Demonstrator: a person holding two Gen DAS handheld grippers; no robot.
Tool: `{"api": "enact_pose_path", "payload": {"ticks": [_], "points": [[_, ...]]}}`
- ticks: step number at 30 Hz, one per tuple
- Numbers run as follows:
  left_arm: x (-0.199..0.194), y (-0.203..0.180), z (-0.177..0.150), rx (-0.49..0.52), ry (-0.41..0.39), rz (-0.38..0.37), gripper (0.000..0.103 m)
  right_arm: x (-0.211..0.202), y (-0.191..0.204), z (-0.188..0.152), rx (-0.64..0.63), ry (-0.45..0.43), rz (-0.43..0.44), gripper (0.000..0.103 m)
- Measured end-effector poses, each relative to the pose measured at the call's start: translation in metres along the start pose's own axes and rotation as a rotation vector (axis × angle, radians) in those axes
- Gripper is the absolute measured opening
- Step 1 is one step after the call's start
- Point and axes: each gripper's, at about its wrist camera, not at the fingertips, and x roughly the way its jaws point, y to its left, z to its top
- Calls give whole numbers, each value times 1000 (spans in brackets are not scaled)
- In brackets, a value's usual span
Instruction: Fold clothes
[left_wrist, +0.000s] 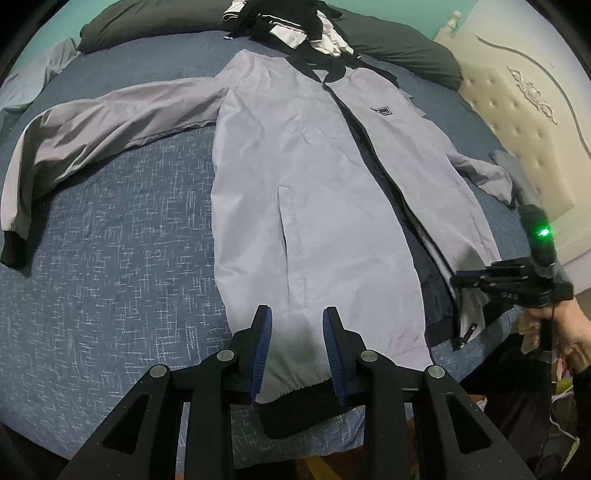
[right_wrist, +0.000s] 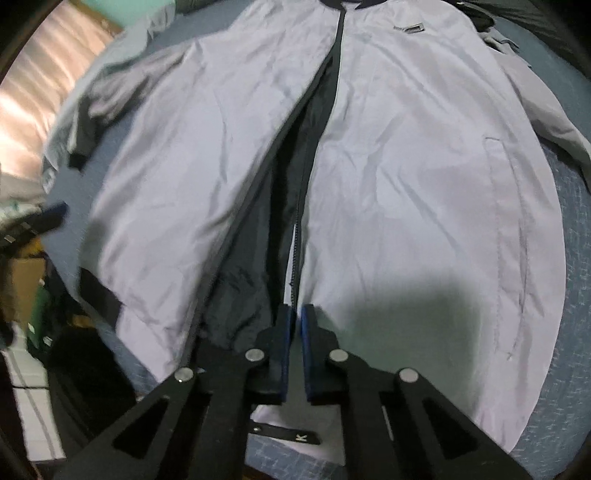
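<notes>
Left gripper (left_wrist: 297, 317) agape over jacket (left_wrist: 314, 206) hem; right gripper (right_wrist: 295, 314) clamps zipper edge.

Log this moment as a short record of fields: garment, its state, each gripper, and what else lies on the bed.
garment: light grey jacket with black collar, cuffs and hem band
state: spread front-up on the blue bedspread, zip open toward the hem, dark lining showing
sleeve: one sleeve stretched out flat to the side
left gripper: jaws open, straddling the hem area
right gripper: jaws shut on the zip edge of the jacket near the hem
other items: pile of black and white clothes beyond the collar; dark pillows
</notes>
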Motion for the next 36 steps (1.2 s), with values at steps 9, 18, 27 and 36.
{"api": "enact_pose_path", "payload": {"ticks": [9, 18, 27, 36], "points": [[0, -8, 4, 4, 3, -16, 31, -2, 19, 26, 46, -58, 134, 4], [-7, -9, 10, 2, -4, -5, 31, 29, 41, 39, 14, -5, 162, 4], [10, -22, 31, 4, 9, -33, 31, -13, 0, 30, 70, -60, 233, 27], [35, -55, 59, 33, 12, -63, 32, -110, -159, 31, 286, -278, 109, 33]]}}
